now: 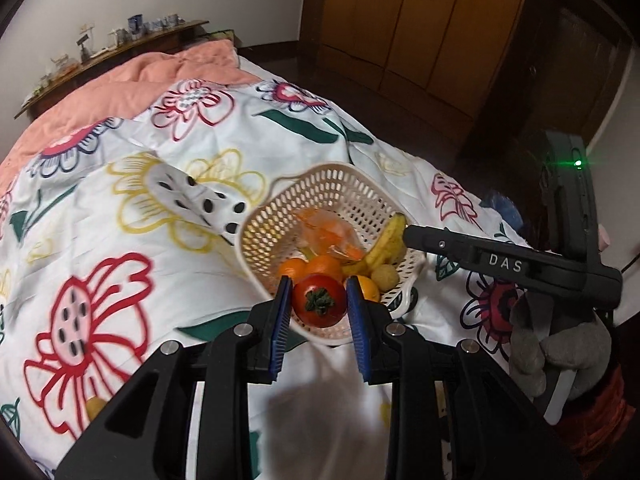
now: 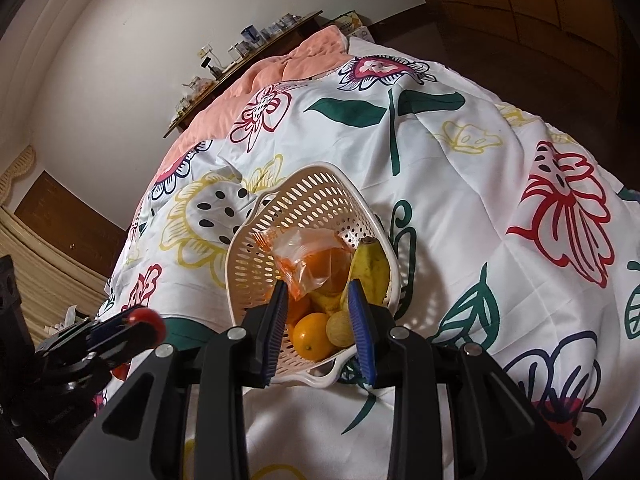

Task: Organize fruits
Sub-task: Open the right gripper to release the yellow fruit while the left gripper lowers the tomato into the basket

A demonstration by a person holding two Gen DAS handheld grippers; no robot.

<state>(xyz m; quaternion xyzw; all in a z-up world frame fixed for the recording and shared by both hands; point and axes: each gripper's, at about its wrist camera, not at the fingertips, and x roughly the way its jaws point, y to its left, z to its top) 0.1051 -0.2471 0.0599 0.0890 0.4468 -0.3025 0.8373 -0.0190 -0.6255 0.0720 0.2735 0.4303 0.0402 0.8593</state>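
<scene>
Closest to the left wrist camera, the left gripper (image 1: 319,300) is closed on a round red tomato with a green stem (image 1: 319,299); both blue pads press its sides, and it hangs just above the near rim of the cream perforated plastic basket (image 1: 280,196). The right gripper (image 2: 318,296) holds nothing. Its jaws stand narrow and empty, pointing down over the near rim of the same basket.

Inside the basket lie round oranges (image 2: 313,335), a small pale yellow-green round fruit (image 2: 338,329), a yellow banana (image 2: 370,264) and a clear plastic bag with orange print (image 2: 306,258), which covers another orange. The basket rests on a white bed cover with large coloured flowers (image 1: 120,240). Farther away there is a pink blanket (image 1: 140,76).

I judge that the step in hand is to carry the tomato to the basket. The next move would call for lowering it to a free place among the fruits and only then opening the jaws, so that it does not roll out over the low rim.

The left view shows the grip on the tomato clearly, and also a gloved hand (image 1: 548,348) on the right tool. The right view shows the tomato only blurred at its left edge, but it shows the basket's content better.
</scene>
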